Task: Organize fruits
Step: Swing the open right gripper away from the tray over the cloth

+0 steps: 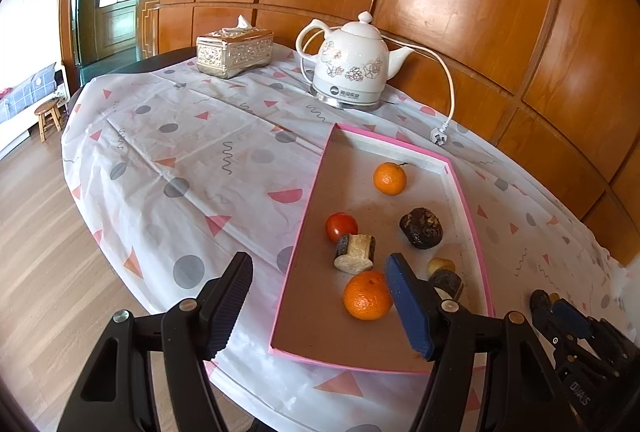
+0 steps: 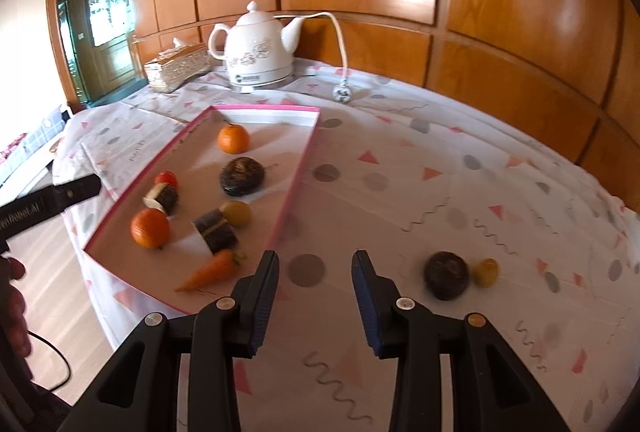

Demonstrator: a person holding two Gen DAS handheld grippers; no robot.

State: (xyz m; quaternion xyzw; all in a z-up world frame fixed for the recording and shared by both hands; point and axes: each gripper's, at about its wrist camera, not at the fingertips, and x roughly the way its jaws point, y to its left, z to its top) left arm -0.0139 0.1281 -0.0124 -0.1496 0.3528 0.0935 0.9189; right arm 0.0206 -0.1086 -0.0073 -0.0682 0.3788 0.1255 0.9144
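A pink-rimmed tray (image 2: 308,148) on a patterned tablecloth (image 2: 400,184) holds two oranges (image 2: 150,228), a tomato (image 2: 166,178), a carrot (image 2: 212,270), a yellow-green fruit (image 2: 236,213), a dark round fruit (image 2: 242,176) and two dark-skinned cut pieces (image 2: 214,232). On the cloth to the tray's right, a second dark fruit (image 2: 446,275) lies just beside a small yellow one (image 2: 487,272). The right gripper (image 2: 316,296) hovers wide open and empty above the cloth; the left gripper (image 1: 320,306), fingers spread wide, holds nothing at the tray's near corner. A white kettle (image 1: 352,62) and a tissue box (image 1: 234,52) stand behind.
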